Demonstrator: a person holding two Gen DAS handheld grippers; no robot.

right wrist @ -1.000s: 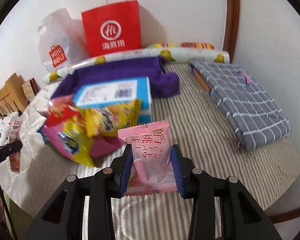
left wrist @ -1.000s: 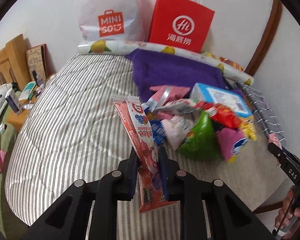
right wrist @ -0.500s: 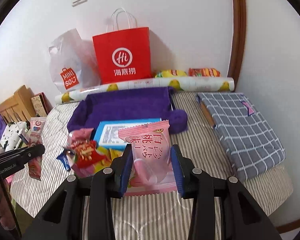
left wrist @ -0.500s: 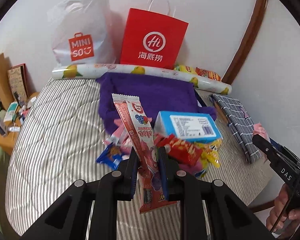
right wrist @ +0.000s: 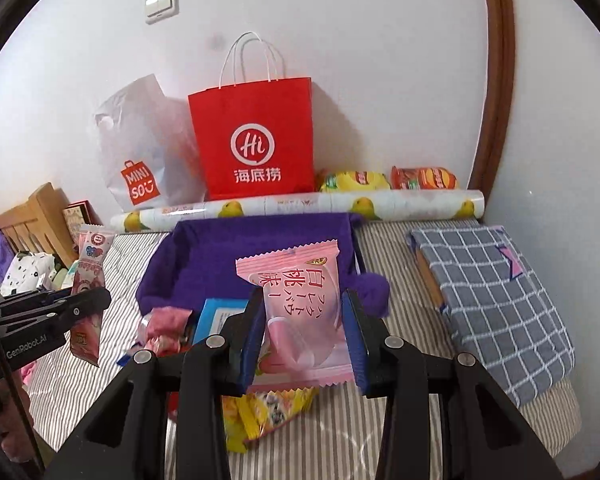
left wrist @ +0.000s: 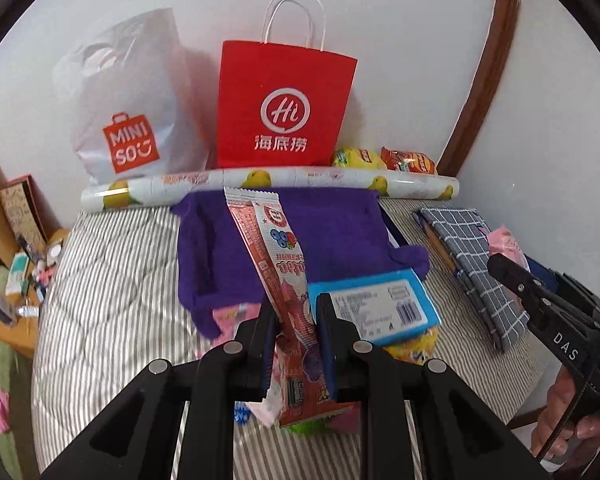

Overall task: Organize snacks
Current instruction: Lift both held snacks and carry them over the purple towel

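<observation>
The left gripper point(left wrist: 296, 332) pinches a tall red snack stick point(left wrist: 274, 256); the right gripper point(right wrist: 303, 332) clamps a pink peach packet point(right wrist: 300, 300); either slick wrapper may slip out.

— What sort of place?
— A home bedroom: a bed point(right wrist: 400, 432) under a striped quilt, its wooden headboard point(right wrist: 32, 216) (far left), shopping bags point(right wrist: 256, 140) against the wall, a light switch point(right wrist: 162, 4) above.
</observation>
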